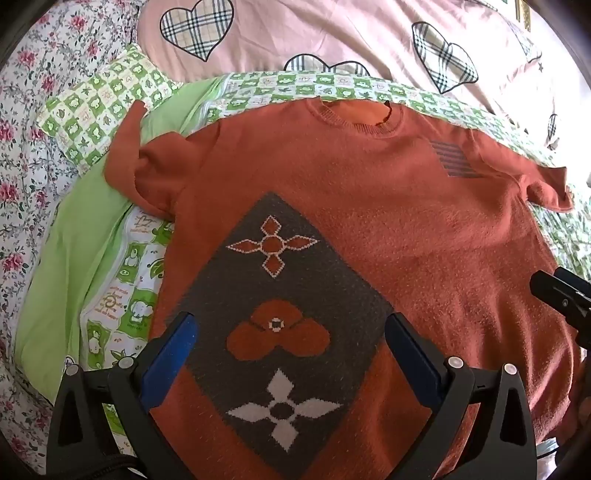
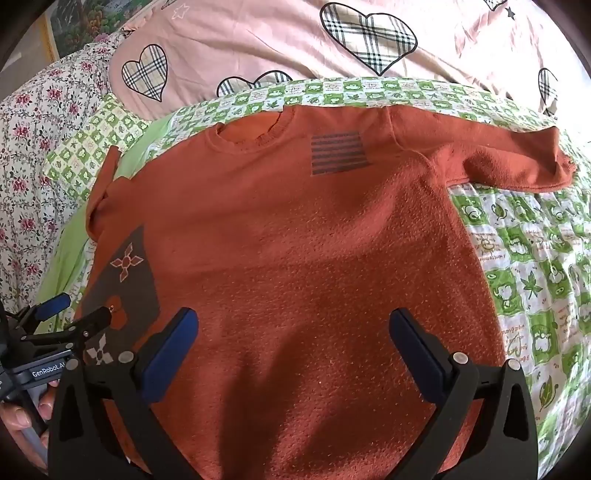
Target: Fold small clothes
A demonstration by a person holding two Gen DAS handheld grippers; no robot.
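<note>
Left jaws: I see my left gripper (image 1: 288, 325) spread wide with nothing between the blue pads; it hangs over the lower left front of the sweater, above the grey diamond.

Right jaws: my right gripper (image 2: 291, 325) is also spread wide and empty, over the plain orange lower front of the sweater.

Sweater: the orange sweater (image 2: 295, 240) lies flat and face up on the bed, neck away from me, hem towards me under both grippers.

Grey diamond: a grey patch (image 1: 280, 332) with two orange flower shapes and a white one sits directly between my left pads.

Striped patch: a small block of grey stripes (image 2: 340, 153) sits on the chest, near the neck opening (image 1: 354, 114).

Sleeves: the left sleeve (image 1: 129, 155) is bunched and folded up at the shoulder; the right sleeve (image 2: 509, 162) stretches out sideways, flat on the green sheet.

Green sheet: a green and white checked sheet (image 2: 535, 277) with cartoon prints lies under the sweater.

Pink quilt: a pink quilt (image 1: 332, 33) with plaid hearts lies beyond the neck.

Flowered cloth: a floral cloth (image 1: 22, 166) covers the bed's left edge.

My hand: fingers (image 2: 22, 417) hold the left gripper's handle at the right camera's lower left.
</note>
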